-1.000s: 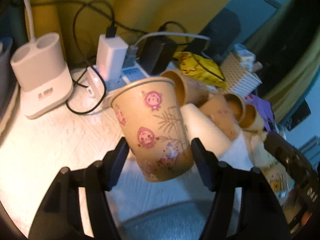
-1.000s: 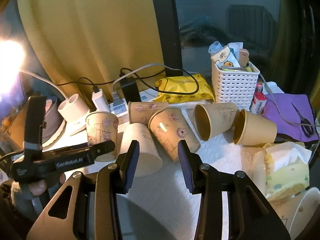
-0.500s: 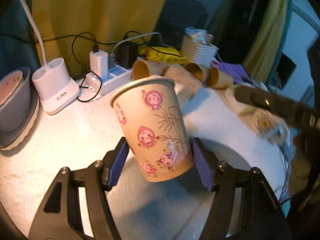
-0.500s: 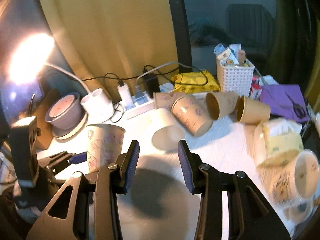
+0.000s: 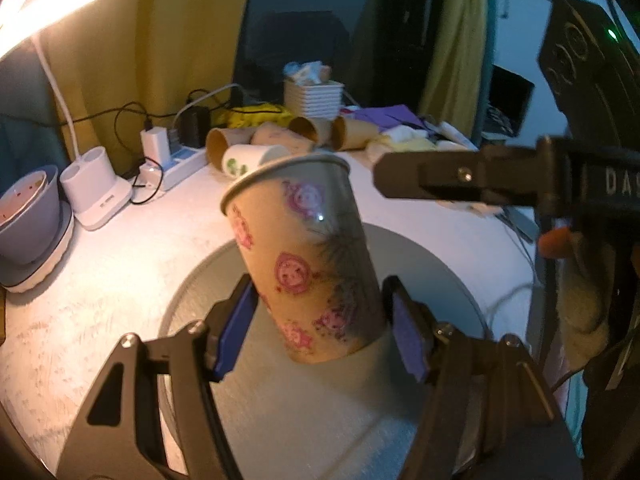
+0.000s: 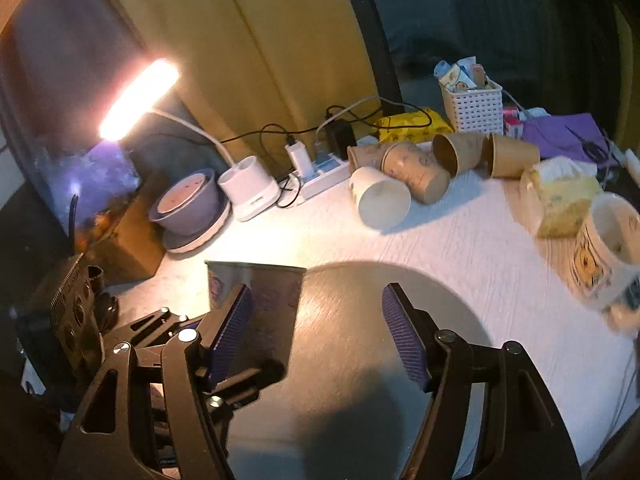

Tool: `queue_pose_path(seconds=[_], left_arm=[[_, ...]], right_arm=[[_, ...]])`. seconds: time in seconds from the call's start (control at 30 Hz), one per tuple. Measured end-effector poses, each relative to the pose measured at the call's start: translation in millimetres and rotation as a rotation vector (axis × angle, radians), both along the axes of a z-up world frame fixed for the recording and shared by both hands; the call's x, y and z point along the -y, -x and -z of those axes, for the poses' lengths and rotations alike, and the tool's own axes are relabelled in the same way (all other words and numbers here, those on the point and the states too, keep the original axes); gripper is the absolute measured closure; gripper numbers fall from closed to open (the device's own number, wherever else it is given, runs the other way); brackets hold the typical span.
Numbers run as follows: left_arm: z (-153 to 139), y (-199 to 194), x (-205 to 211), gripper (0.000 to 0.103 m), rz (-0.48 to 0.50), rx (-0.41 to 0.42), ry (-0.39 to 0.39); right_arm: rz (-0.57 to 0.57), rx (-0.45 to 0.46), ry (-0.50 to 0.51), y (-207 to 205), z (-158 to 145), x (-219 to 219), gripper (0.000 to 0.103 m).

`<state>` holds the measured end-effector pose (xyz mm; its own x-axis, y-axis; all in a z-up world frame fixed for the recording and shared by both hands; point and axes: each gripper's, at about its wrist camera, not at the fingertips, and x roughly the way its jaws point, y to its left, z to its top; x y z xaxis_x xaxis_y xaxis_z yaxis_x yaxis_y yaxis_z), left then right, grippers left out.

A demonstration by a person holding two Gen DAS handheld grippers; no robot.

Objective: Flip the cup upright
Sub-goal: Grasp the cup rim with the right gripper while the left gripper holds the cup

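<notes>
A tan paper cup (image 5: 308, 264) with pink pig prints stands mouth up, slightly tilted, between the pads of my left gripper (image 5: 320, 332), low over the white table; whether its base touches I cannot tell. The pads sit at its lower sides with small gaps showing. The same cup (image 6: 256, 304) shows in the right wrist view, partly behind my right gripper's left finger. My right gripper (image 6: 316, 332) is open and empty above the table. Its body (image 5: 500, 190) crosses the right of the left wrist view.
Several paper cups lie on their sides at the back (image 6: 416, 172) (image 5: 260, 148), near a power strip (image 6: 324, 172), a white basket (image 6: 472, 108) and a tissue pack (image 6: 560, 196). A mug (image 6: 608, 248) stands at right. A bowl (image 6: 188, 200) and lamp base (image 6: 248, 188) stand at left.
Both grippers have pulled back from the cup pile toward the near table. The left gripper carried the printed cup along, and its pads now stand slightly apart from the cup.
</notes>
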<state>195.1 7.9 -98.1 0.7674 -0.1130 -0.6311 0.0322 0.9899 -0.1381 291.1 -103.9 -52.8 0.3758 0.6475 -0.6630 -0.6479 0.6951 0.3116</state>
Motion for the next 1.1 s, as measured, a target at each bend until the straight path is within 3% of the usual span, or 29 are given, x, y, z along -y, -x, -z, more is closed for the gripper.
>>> queue_pose_path(seconds=[0.5, 0.73, 1.1], left_arm=[[-5, 55, 33, 0.038, 0.105, 0.114, -0.022], [-7, 70, 44, 0.038, 0.151, 0.161, -0.041], [-6, 74, 48, 0.038, 0.161, 0.169, -0.067]], right_arm=[[-0.066, -0.137, -0.111, 48, 2, 15, 0.032], [-0.100, -0.148, -0.139, 59, -2, 14, 0.032], [-0.126, -0.170, -0.154, 59, 0, 17, 0.032]])
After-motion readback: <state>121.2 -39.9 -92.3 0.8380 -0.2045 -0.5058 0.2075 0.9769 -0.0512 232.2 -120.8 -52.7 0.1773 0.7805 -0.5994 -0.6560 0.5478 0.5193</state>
